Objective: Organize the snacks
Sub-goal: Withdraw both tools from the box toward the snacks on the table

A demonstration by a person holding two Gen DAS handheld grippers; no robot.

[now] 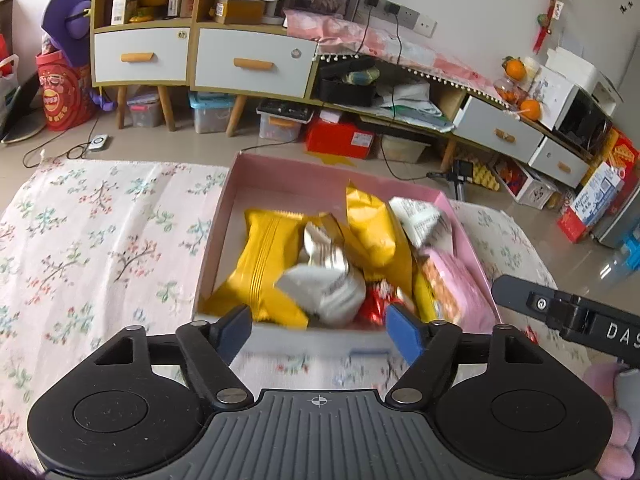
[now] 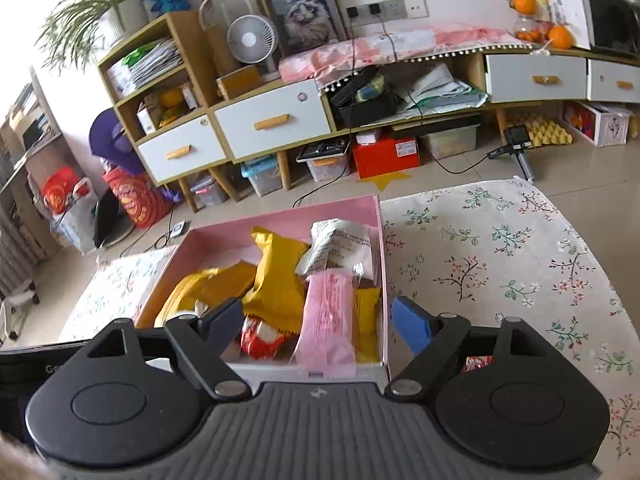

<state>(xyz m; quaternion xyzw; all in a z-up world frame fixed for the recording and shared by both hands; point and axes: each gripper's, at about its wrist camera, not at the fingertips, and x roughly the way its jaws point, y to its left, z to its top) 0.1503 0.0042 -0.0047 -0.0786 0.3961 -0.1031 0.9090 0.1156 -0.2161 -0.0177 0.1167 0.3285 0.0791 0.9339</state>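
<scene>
A pink open box (image 1: 280, 172) stands on a floral tablecloth and holds several snack packets: yellow packets (image 1: 266, 264), silver-white packets (image 1: 328, 280), a small red one (image 1: 374, 308) and a pink one (image 1: 456, 280). My left gripper (image 1: 320, 330) is open and empty at the box's near wall. In the right wrist view the same box (image 2: 280, 220) shows yellow packets (image 2: 280, 276), a pink packet (image 2: 330, 320), a white printed packet (image 2: 340, 244) and a red one (image 2: 260, 338). My right gripper (image 2: 320, 326) is open and empty over the box's near edge.
The floral cloth (image 1: 100, 240) spreads left of the box and also right of it (image 2: 500, 260). A small red wrapper (image 2: 476, 362) lies by my right gripper. The other gripper's body (image 1: 568, 312) shows at right. Cabinets (image 1: 240, 64) and floor clutter stand beyond.
</scene>
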